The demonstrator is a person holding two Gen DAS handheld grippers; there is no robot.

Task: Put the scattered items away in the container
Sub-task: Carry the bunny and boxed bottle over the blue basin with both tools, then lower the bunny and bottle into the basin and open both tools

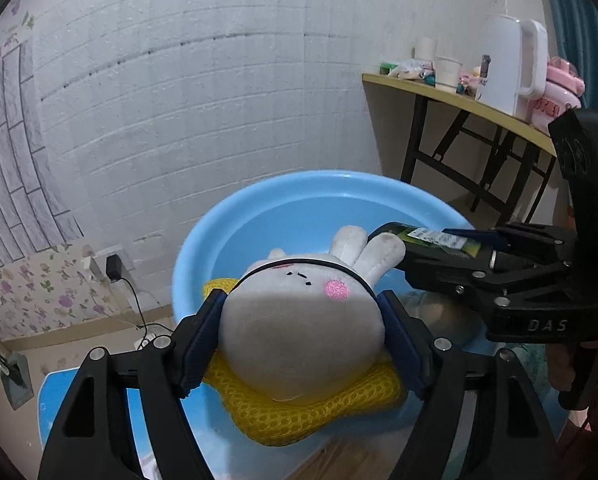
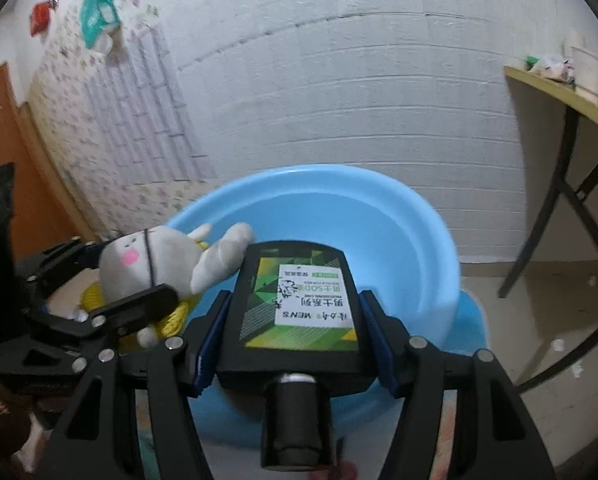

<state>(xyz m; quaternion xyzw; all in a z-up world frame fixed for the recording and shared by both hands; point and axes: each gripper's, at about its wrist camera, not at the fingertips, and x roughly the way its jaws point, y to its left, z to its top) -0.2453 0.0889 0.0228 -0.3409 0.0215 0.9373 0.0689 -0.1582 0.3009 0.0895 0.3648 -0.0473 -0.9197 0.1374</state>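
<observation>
Right, from the left wrist view first: the left gripper (image 1: 303, 332) has its two blue-padded fingers (image 1: 203, 340) clamped on either side of a plush rabbit (image 1: 299, 320), pressing into the round grey-white head. The rabbit has a pink cheek, two floppy ears pointing away from the camera, and a yellow mesh piece (image 1: 299, 412) bunched under it. It hangs right over the near rim of a blue basin (image 1: 203, 240), which sits in front of a white brick-pattern wall (image 1: 219, 80). On the right side of this view the right gripper (image 1: 459, 252) reaches in sideways, holding a dark bottle (image 1: 427, 238) whose end almost meets the rabbit's ears (touching or not, I cannot tell). Behind it stands a folding table (image 1: 439, 92) with a white kettle (image 1: 507, 68), paper cups and a pink toy on top. A black plug (image 1: 113, 268) sits in a wall socket low on the left.

Now the right wrist view: the right gripper (image 2: 295, 340) grips the dark bottle (image 2: 295, 312) by its flat sides, pads tight against it, the black cap (image 2: 295, 420) pointing back at the camera and a green label facing up. The bottle is held above the near edge of the blue basin (image 2: 419, 240), whose inside looks bare from here. To the left, the left gripper (image 2: 111, 304) comes in with the plush rabbit (image 2: 147, 260) between its fingers, also at the basin's rim, ears lying just beside the bottle. The folding table (image 2: 559, 92) shows on the right.
</observation>
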